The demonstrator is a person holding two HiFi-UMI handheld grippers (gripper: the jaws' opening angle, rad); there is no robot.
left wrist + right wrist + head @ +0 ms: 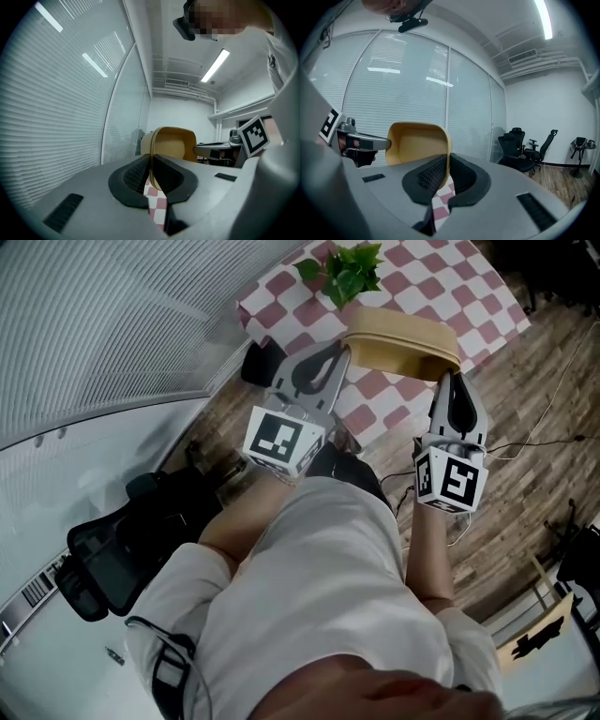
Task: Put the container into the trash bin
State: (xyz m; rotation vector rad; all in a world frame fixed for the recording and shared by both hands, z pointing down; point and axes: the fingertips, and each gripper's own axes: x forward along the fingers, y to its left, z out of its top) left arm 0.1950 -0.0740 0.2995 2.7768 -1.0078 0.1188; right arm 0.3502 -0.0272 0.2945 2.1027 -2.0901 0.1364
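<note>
1. Two claws hold one tan container (403, 341) above the checked counter (469, 296), in the upper middle of the head view;
2. left claw (151, 163) is clenched on the container's thin rim, at its left end in the head view;
3. right claw (447, 165) is clenched on the rim at the right end;
4. both gripper views look into the container's hollow;
5. plant (347, 268) sits on the counter at the top edge, just beyond the container; black chair (122, 549) stands at lower left.
</note>
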